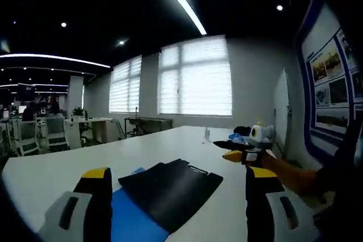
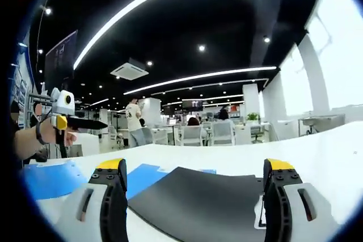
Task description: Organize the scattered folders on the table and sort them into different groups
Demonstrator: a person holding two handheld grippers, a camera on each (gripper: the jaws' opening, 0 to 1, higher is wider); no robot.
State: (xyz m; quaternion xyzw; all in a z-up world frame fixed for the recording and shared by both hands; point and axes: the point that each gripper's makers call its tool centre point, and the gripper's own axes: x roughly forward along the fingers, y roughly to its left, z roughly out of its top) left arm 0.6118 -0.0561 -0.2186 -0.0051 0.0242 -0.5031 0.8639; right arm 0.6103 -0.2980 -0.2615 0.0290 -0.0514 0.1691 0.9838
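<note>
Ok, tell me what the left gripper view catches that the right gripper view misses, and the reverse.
Left gripper view alone: bright blinded windows, a poster board on the right wall, and the right gripper held above the table's far end.

Right gripper view alone: the open office with people standing and sitting by chairs, a ceiling air unit, and the left gripper held up in a hand.

Both: the white table, the black folder lying over a blue folder, and each view's own yellow-tipped jaws standing open, empty.
</note>
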